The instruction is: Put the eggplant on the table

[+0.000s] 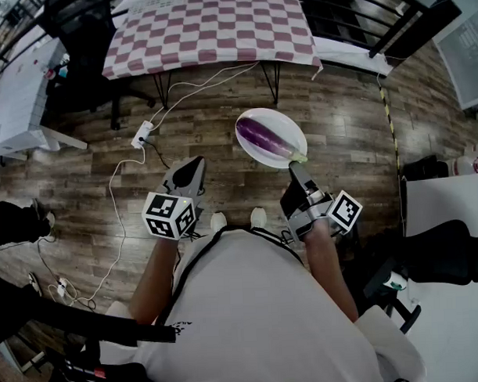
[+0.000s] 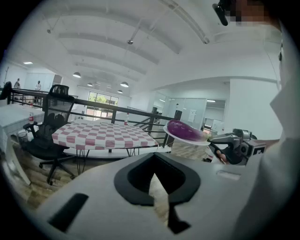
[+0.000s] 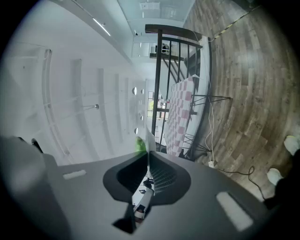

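Looks like an open-plan office, loft style. Wood plank floor [image 1: 362,119], a checkered tabletop [image 1: 210,27] at 12 o'clock, a black office chair [image 1: 81,43] at 11 and a white desk [image 1: 13,100] at 10. A power strip [image 1: 141,135] and loose cables [image 1: 118,198] lie on the floor at 11, and striped tape [image 1: 389,114] runs along it at 2. The left gripper view adds a high white ceiling [image 2: 117,42] with round lamps [image 2: 124,85], a black railing [image 2: 93,104] and glass partitions [image 2: 187,110] far back.

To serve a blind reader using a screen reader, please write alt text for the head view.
Seen from above, the right gripper holds a white plate by its rim, a purple eggplant lying on it, over a wooden floor. The left gripper is shut and empty; a checkered table stands ahead.
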{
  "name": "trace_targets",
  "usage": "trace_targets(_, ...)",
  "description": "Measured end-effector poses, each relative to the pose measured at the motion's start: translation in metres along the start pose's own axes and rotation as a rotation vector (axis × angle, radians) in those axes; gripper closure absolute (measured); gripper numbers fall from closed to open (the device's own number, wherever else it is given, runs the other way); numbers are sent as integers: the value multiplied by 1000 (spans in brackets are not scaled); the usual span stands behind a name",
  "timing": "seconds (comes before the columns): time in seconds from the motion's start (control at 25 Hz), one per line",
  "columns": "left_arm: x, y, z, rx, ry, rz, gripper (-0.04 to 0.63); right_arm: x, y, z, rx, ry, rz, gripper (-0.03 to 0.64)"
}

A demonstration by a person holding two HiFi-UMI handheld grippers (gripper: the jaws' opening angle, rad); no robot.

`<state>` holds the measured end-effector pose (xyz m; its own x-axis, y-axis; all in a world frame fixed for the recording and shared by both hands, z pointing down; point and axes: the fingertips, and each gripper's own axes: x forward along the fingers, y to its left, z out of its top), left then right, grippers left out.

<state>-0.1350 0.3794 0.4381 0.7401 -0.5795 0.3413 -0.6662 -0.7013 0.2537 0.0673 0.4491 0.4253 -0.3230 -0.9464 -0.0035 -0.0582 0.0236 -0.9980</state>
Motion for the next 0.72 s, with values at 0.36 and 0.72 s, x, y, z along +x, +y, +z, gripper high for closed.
trace_targets(0.36, 5, -4, -2, 2, 5, 12, 592, 0, -5, 6, 10, 13, -9, 594)
trace_targets(0.72, 17, -11, -1, -1, 7, 27, 592, 1, -9, 19, 14, 33, -10, 594)
